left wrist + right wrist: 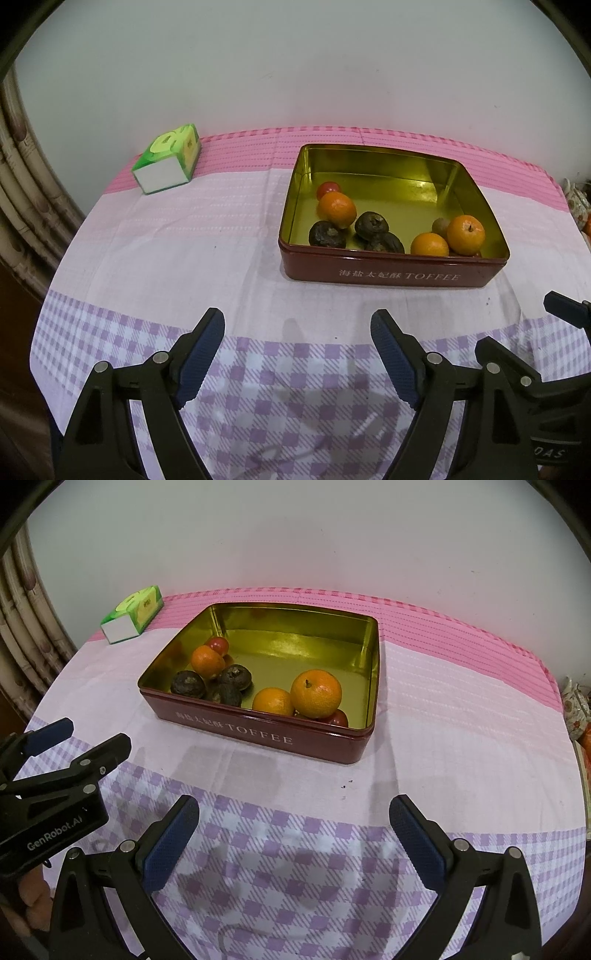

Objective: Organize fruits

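A dark red TOFFEE tin (399,275) with a gold inside stands on the table; it also shows in the right wrist view (258,734). In it lie three oranges (466,235) (316,693), three dark wrinkled fruits (371,223) (187,683), a small red fruit at the back left (327,189) (218,645), another red fruit at the front right (338,718) and a small brownish one (440,225). My left gripper (297,326) is open and empty, short of the tin. My right gripper (294,812) is open and empty in front of the tin.
A green tissue box (168,160) (133,613) lies at the table's far left. The table has a pink and purple checked cloth (184,240). A curtain (22,177) hangs at the left. The wall is close behind the table. Patterned objects (576,709) sit off the right edge.
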`<state>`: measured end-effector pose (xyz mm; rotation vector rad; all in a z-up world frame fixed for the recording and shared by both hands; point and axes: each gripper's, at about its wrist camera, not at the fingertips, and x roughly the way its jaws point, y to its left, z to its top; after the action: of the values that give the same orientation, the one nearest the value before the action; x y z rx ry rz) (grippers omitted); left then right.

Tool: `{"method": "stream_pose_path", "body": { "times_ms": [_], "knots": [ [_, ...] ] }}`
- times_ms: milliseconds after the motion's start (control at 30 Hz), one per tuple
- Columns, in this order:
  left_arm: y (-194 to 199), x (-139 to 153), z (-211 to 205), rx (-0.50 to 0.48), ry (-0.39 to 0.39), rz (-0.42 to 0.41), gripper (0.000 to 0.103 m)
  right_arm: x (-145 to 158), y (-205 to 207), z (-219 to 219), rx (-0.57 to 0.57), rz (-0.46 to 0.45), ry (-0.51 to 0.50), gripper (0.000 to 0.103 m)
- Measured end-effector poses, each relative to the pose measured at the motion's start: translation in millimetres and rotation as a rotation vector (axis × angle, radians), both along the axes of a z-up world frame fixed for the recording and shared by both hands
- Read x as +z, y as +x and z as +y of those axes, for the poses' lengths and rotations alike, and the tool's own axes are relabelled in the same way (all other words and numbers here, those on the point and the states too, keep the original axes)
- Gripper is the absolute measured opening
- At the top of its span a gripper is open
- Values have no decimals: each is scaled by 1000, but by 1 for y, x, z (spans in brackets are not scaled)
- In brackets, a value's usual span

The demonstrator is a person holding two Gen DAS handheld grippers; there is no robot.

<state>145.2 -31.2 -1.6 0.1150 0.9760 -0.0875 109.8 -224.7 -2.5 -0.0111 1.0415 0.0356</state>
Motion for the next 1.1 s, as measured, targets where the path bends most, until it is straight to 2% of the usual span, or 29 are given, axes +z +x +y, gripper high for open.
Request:
{"method": "stream_pose_path", "body": {
  "times_ms": [1100],
  "knots": [
    [0, -1, -5, -12, -1, 7, 82, -7, 2, -4, 8, 14, -9, 102]
  ]
}}
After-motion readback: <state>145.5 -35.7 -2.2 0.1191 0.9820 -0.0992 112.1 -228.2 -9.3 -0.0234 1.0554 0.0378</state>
